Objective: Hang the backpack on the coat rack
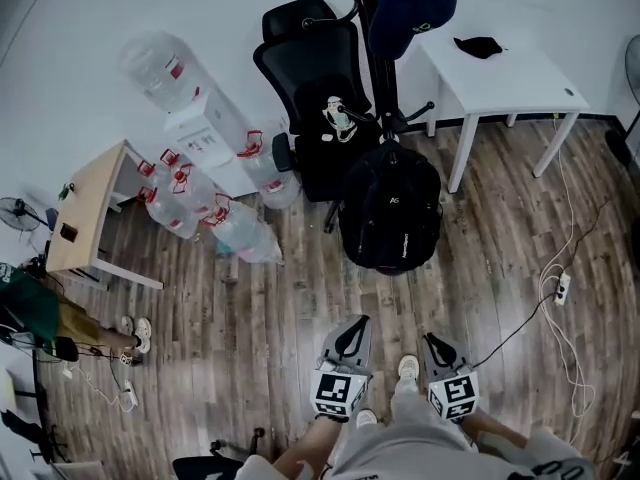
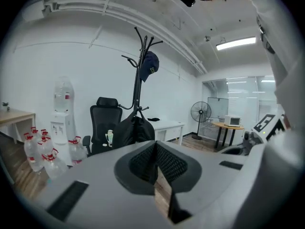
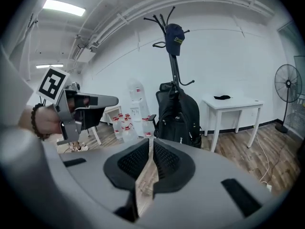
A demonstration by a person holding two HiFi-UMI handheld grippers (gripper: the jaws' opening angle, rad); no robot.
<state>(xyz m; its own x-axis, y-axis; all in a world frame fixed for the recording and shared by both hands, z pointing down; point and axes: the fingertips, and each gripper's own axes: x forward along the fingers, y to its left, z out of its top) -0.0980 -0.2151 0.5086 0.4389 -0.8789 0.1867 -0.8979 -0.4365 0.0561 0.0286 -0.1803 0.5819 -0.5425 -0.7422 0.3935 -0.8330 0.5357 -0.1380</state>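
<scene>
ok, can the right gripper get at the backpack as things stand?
Likely yes, but not from here: the right gripper sits well short of the backpack, with only floor between. Its fingers are shut and would need opening.

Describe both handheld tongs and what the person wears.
The left tongs and right tongs match: smooth grey shells, black ribbed pads in a black-rimmed hollow, black slots on top. Each carries a cube with black-and-white square markers. The person wears a dark bead bracelet and light clothing.
</scene>
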